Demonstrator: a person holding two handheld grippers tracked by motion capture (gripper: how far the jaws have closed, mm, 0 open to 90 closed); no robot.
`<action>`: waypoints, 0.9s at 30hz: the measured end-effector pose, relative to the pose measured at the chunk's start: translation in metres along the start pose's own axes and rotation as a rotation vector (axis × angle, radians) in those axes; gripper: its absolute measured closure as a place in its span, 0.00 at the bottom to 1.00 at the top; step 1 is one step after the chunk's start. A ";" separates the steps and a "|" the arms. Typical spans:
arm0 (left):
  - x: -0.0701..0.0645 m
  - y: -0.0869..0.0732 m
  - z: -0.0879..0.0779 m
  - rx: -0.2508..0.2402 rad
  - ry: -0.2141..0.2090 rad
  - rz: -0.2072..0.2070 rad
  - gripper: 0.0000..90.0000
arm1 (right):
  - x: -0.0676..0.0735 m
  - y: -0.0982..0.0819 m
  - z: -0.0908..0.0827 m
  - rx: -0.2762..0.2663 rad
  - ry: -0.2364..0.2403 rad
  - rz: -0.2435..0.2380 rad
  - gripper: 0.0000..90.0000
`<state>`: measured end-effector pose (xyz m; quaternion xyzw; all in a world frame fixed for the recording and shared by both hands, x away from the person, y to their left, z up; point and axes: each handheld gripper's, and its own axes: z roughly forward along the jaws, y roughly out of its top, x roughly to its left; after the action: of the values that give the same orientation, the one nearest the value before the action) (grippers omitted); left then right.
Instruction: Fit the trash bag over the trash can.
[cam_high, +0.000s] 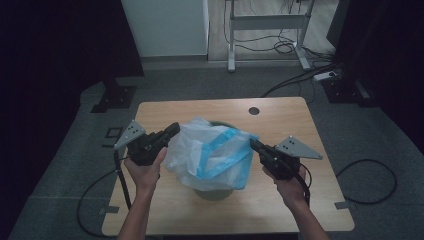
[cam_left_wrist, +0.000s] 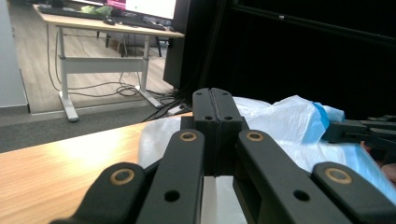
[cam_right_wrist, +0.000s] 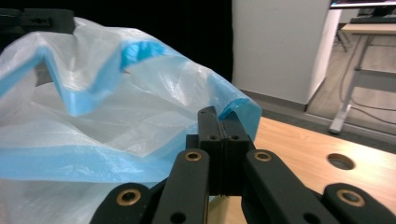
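Left gripper (cam_high: 172, 129) clamped on plastic bag's (cam_high: 212, 152) left edge, right gripper (cam_high: 253, 144) pinching its right edge, bag stretched between.

Bag (cam_high: 212, 152) blocks the middle; table (cam_high: 280, 112) edges free.

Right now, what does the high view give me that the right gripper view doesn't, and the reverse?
High view alone: both hands, the left gripper with its grey plate, the green bin under the bag, and the table's whole outline on the grey floor.

Right gripper view alone: its own jaws shut on the bag's blue hem, seen close up, and a white cabinet behind.

Both: the bag with blue trim, the right gripper, the table's round hole, and a desk's white leg.
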<state>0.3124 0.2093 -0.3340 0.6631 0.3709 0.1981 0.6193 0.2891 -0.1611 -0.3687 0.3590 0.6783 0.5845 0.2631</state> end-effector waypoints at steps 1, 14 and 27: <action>0.004 -0.001 0.000 -0.005 0.008 -0.008 1.00 | -0.004 0.002 0.000 0.000 -0.011 -0.003 0.99; 0.023 -0.003 -0.016 -0.096 0.058 -0.040 1.00 | -0.027 0.021 -0.001 -0.036 -0.086 -0.028 0.99; 0.018 -0.042 -0.051 -0.112 0.056 -0.057 1.00 | -0.010 -0.008 -0.040 -0.080 -0.049 -0.033 0.99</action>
<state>0.2770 0.2550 -0.3702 0.6109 0.3953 0.2191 0.6500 0.2625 -0.1936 -0.3701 0.3514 0.6537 0.5977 0.3034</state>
